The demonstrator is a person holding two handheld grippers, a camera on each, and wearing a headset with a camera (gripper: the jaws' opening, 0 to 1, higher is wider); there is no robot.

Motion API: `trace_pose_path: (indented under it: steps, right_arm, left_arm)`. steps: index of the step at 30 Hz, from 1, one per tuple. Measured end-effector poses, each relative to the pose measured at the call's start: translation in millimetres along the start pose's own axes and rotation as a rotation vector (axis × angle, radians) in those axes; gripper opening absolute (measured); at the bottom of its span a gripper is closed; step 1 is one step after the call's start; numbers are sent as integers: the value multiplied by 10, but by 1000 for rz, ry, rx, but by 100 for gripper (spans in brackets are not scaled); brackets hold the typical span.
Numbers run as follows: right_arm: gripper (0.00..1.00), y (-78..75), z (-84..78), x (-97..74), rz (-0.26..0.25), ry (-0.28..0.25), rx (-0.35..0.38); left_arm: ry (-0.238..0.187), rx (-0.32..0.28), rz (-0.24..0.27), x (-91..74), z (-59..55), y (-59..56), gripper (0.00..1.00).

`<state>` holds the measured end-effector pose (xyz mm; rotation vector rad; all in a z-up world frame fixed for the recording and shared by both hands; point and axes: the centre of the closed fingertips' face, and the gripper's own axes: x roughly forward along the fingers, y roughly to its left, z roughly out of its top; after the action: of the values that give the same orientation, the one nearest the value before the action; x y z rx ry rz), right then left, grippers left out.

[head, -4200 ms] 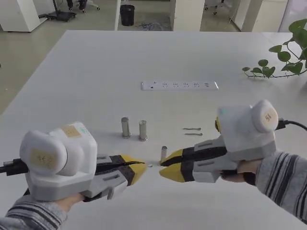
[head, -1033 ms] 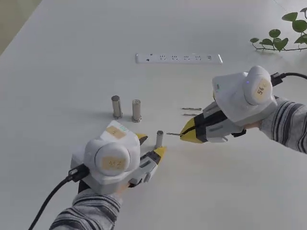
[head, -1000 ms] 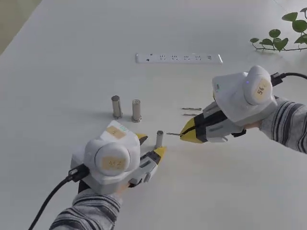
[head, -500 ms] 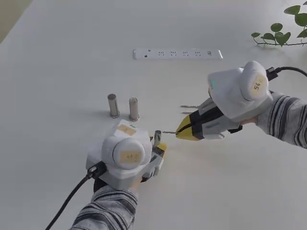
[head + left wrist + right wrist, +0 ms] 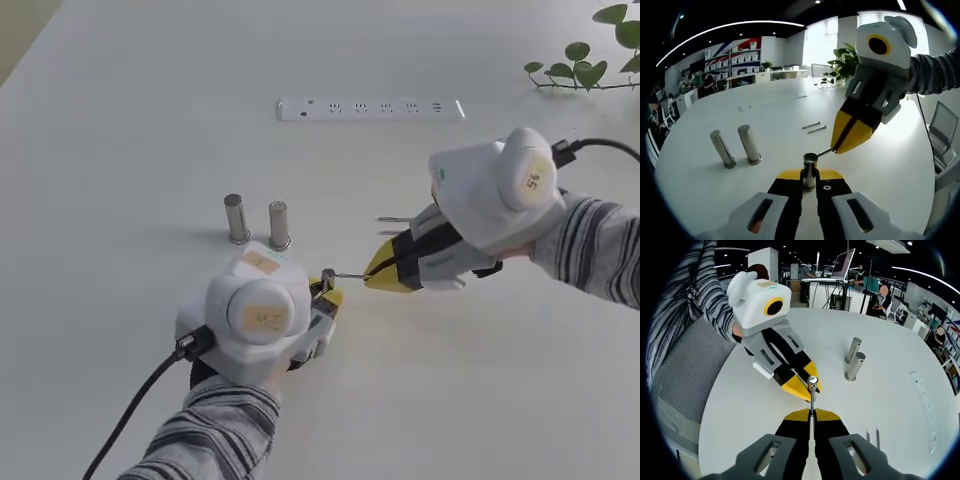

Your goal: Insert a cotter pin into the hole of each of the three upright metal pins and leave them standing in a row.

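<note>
White table (image 5: 150,120) under 3 upright metal pins (image 5: 278,224), 2 loose cotter pins (image 5: 395,219), 1 power strip (image 5: 370,108), leafy plant sprig (image 5: 580,70).

Head view: the left gripper's (image 5: 326,293) body hides the lower part of the near metal pin (image 5: 327,276). The cotter pin (image 5: 350,275) tip reaches the pin top; it is too small to tell whether it has entered the hole, possibly only touching. The spare cotter pins (image 5: 392,219) lie partly behind the right gripper (image 5: 372,277). The plant (image 5: 577,52) is cut off at the frame edge.

Metal pins (image 5: 236,218): three, upright. Cotter pins (image 5: 393,219): three (one held, two lying loose). Power strip (image 5: 370,108): one. Plant (image 5: 585,70): one.
</note>
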<state>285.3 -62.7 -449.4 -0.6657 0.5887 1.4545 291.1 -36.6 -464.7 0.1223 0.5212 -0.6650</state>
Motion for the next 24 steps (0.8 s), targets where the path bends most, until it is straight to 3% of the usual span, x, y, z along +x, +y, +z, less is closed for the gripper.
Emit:
trace_pose_path:
  steps: [11, 24]
  right_arm:
    - [0, 43, 49, -11, -2, -3, -7]
    - [0, 100, 83, 45, 8, -17, 4]
  left_arm:
    - [1, 85, -78, -7, -1, -15, 5]
    - [-2, 107, -107, 7, 8, -20, 5]
